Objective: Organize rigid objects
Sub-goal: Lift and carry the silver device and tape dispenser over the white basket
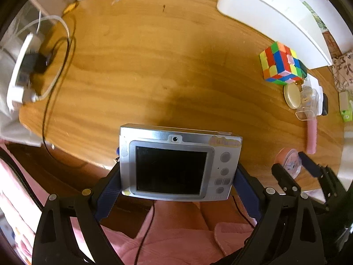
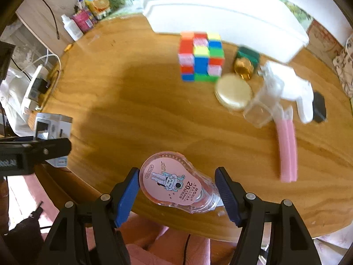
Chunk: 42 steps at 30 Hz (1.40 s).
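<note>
Your left gripper (image 1: 176, 165) is clamped wide across the short ends of the silver digital camera (image 1: 176, 163), screen facing the lens, and carries it clear of the wooden table (image 1: 154, 66) near its front edge. To its right, your right gripper (image 2: 177, 187) grips the pink correction-tape dispenser (image 2: 174, 183) between its blue pads, likewise lifted just above the table edge. Both loads look secure, so you appear to be mid-carry, with placing still to come. Farther right, the multicoloured puzzle cube (image 2: 201, 57), the round gold compact (image 2: 233, 95), a clear plastic case (image 2: 262, 108) and a pink comb-like strip (image 2: 286, 150) sit grouped near the white tray (image 2: 220, 15). Your next move likely calls for bringing each item across to that cluster, picking a bare patch of wood, and lowering before you release, camera flat so its screen is not knocked.
</note>
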Tool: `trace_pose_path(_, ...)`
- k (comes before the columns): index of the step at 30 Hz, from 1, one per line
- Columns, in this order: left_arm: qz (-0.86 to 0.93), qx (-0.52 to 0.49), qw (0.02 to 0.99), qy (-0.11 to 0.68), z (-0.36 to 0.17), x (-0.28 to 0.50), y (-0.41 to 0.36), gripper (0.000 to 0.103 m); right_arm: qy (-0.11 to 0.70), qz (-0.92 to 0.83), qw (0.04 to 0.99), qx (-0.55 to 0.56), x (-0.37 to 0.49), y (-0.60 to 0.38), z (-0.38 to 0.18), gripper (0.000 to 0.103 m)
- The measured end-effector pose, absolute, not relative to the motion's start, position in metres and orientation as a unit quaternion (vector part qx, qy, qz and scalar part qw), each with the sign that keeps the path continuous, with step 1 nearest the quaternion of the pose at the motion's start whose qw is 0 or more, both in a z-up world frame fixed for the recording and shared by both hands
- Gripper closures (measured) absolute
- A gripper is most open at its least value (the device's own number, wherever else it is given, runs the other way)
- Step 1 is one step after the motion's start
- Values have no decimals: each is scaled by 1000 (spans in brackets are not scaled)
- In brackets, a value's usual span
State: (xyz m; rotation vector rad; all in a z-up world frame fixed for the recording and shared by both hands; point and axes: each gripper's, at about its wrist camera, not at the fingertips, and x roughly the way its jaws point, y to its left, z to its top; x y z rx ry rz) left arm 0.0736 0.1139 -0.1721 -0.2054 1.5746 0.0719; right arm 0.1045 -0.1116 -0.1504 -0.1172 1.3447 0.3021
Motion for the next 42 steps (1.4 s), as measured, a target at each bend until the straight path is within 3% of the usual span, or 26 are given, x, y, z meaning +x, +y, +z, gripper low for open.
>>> trace_pose_path(23,-31,-33,803,595,-56,216,75,9,507,136,850,-48,225,-105,-58,33)
trace_pose_path(42,-113,-29,857,502,-50,324,0,9,474,128,871,-18,335,-177,-61,33)
